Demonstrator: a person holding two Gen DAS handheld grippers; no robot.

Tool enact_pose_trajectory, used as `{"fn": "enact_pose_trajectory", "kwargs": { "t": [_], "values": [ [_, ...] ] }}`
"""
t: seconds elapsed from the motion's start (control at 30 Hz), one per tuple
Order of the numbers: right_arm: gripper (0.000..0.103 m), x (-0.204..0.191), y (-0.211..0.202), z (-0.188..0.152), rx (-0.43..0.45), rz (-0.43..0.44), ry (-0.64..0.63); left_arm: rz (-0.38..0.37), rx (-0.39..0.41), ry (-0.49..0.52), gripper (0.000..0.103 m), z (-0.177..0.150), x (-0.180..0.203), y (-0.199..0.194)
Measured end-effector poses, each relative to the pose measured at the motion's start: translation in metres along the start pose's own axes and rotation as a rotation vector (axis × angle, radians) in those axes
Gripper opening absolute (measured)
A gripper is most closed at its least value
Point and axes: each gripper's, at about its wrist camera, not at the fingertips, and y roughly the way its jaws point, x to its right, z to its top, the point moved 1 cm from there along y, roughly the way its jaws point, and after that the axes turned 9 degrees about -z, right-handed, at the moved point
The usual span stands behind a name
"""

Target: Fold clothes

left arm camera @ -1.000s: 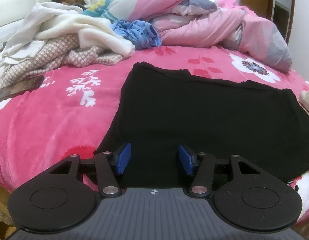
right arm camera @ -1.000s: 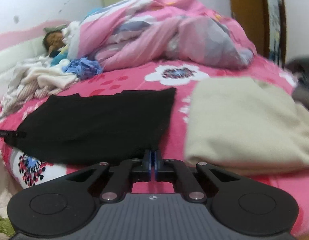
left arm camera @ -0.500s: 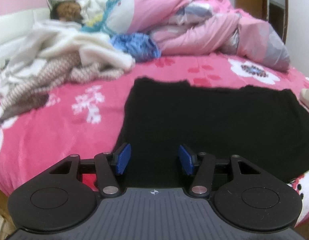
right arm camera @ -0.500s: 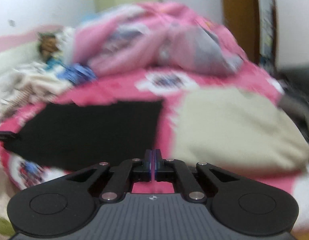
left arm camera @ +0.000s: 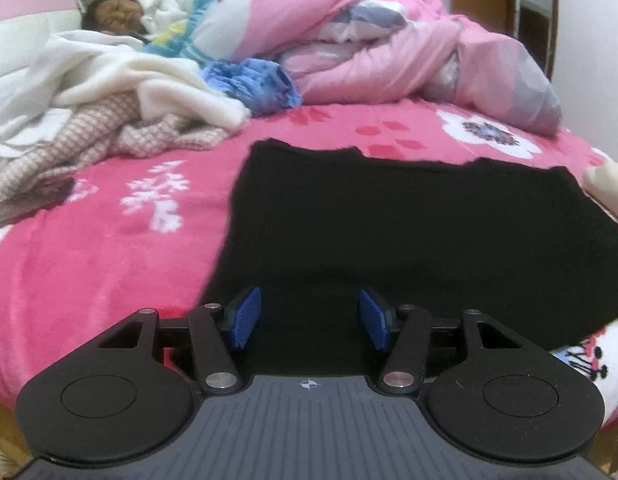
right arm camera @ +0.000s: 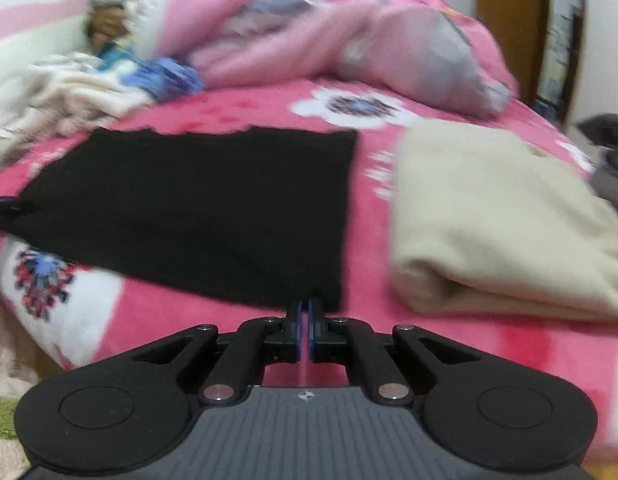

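Note:
A black garment point(left arm camera: 409, 232) lies spread flat on the pink flowered bed point(left arm camera: 89, 260). My left gripper point(left arm camera: 309, 318) is open and hovers over the garment's near left part, with black cloth showing between its blue pads point(left arm camera: 245, 316). In the right wrist view the same black garment point(right arm camera: 197, 200) stretches away to the left. My right gripper point(right arm camera: 307, 312) is shut, its tips right at the garment's near right corner. A pink sliver shows between the pads, and no cloth is visibly pinched.
A folded beige garment point(right arm camera: 501, 208) lies to the right of the black one. At the back sit a bunched pink quilt point(left arm camera: 389, 40), a blue garment point(left arm camera: 253, 80) and a heap of white and patterned clothes point(left arm camera: 129, 96). A person point(left arm camera: 113, 12) lies at the head.
Both views shifted a little and the right one blurred as the gripper moved. The black garment stays flat. Left jaws remain open, right jaws remain shut.

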Motion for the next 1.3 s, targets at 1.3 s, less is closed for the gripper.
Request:
{"fn": "enact_pose_trajectory", "kwargs": {
  "t": [1.3],
  "values": [
    [0.011, -0.009, 0.039, 0.028, -0.121, 0.215, 0.202, -0.148, -0.037, 0.059, 0.061, 0.033, -0.006, 0.020]
  ]
}}
